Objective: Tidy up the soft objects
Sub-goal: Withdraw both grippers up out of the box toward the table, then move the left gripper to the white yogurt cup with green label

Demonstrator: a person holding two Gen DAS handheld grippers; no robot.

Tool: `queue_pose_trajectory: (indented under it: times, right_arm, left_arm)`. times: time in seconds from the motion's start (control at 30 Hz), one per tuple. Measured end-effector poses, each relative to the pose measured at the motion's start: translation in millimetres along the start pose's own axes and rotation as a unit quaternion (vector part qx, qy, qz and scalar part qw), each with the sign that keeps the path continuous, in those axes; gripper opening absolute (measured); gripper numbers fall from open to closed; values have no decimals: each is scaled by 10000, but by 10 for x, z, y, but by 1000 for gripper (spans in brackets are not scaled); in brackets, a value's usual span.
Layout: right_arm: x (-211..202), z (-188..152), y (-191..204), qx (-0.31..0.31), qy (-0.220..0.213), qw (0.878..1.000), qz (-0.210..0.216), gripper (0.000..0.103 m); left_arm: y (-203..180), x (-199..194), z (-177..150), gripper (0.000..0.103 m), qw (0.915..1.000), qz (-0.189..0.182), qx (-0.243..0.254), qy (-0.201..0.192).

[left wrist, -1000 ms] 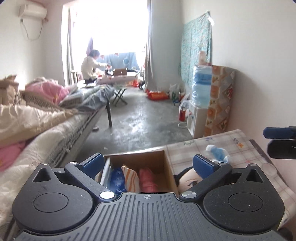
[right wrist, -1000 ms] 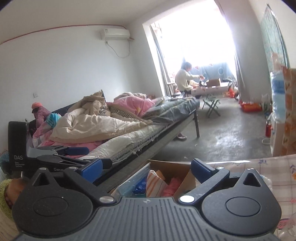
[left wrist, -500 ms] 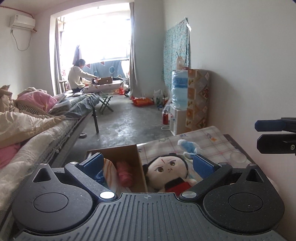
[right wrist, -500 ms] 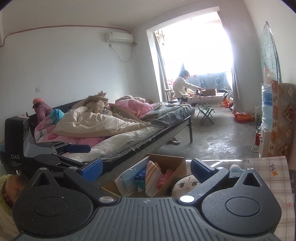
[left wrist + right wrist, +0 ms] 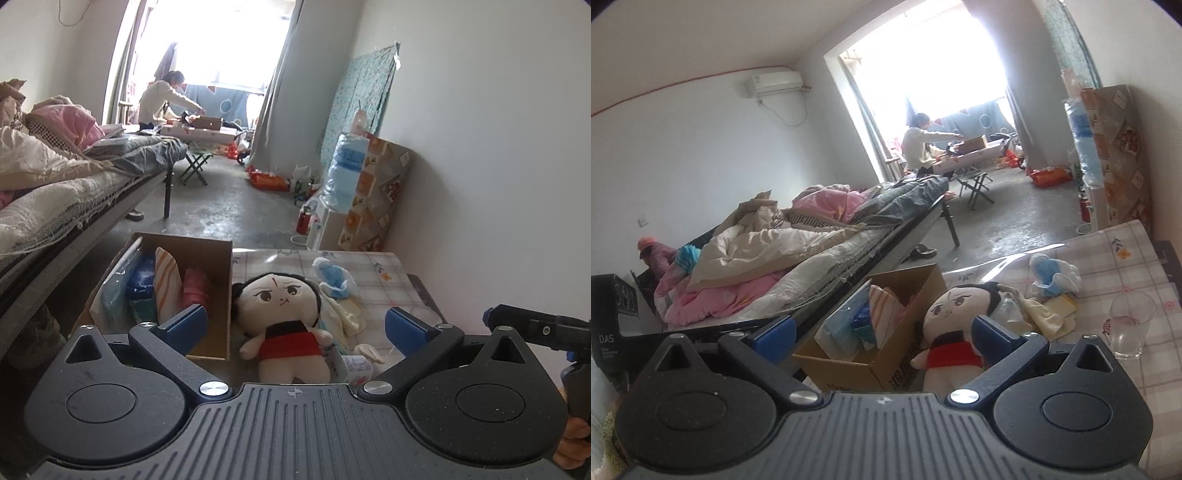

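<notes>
Left tool (image 5: 295,325) spread wide, empty — doll (image 5: 286,317) lies on the surface (image 5: 384,266) right between its fingers, below them. Right tool (image 5: 882,332) also wide apart, holding nothing; doll (image 5: 955,321) at its 1 o'clock. Cardboard box (image 5: 218,295) touching the doll's side at 9 o'clock — soft items stuffed inside. Blue-and-white cloth (image 5: 332,277) just past the doll at 1 o'clock. Glass (image 5: 1128,323) at 3 o'clock, well apart.
</notes>
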State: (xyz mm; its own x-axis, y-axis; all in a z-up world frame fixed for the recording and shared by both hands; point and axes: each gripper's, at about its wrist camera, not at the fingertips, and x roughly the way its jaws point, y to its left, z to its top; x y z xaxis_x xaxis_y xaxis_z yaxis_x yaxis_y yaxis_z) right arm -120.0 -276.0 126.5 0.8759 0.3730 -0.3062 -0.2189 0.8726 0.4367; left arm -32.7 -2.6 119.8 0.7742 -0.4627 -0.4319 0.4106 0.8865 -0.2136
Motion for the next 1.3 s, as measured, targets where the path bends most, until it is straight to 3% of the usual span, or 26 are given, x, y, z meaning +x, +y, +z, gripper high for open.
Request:
queue_pose_trajectory:
  times: [0.13, 0.3, 0.53, 0.73, 0.93, 1.1, 1.3]
  right_arm:
    - [-102, -102, -339, 480, -238, 9979, -363, 103]
    - [-62, -280, -892, 1286, -196, 9890, -710, 103]
    - [173, -438, -1335, 1948, -116, 9777, -769, 103]
    - [495, -506, -1464, 1972, -26, 9748, -1041, 96]
    - [743, -619, -1558, 1529, 93, 9740, -1669, 83]
    - [1024, -678, -1669, 1292, 456, 9753, -1733, 83]
    - [1225, -684, -1782, 1304, 527, 9750, -1720, 83]
  left_arm:
    - [-120, 131, -80, 103, 9997, -211, 135, 26]
    - [-297, 449, -155, 103, 9982, -354, 426, 231]
    - [-404, 883, -202, 103, 9966, -341, 606, 445]
    - [-485, 1212, -182, 97, 9942, -380, 874, 495]
    - [-532, 1500, -256, 75, 9901, -452, 1101, 750]
    - [-550, 1654, -346, 60, 9863, -566, 1216, 964]
    - [-586, 1756, -451, 56, 9798, -767, 1307, 1308]
